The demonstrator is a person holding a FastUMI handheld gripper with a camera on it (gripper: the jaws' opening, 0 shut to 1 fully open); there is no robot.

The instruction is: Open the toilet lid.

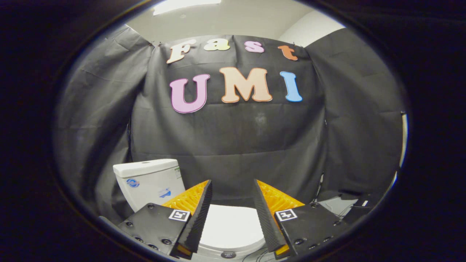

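Gripper (232,187) fingers spread apart, nothing between the pads. Below the gap lies the white glossy toilet lid (229,227), closed flat; its sides are hidden behind the fingers and its near edge is cut off. Far left stands the white ceramic cistern (149,180), lower part hidden. Black cloth wall (236,145) behind; cables at far right are hard to make out.

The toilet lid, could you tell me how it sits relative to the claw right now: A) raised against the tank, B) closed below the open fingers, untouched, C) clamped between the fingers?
B: the toilet lid lies flat and closed, seen through the gap of the open claw, with neither finger touching it.
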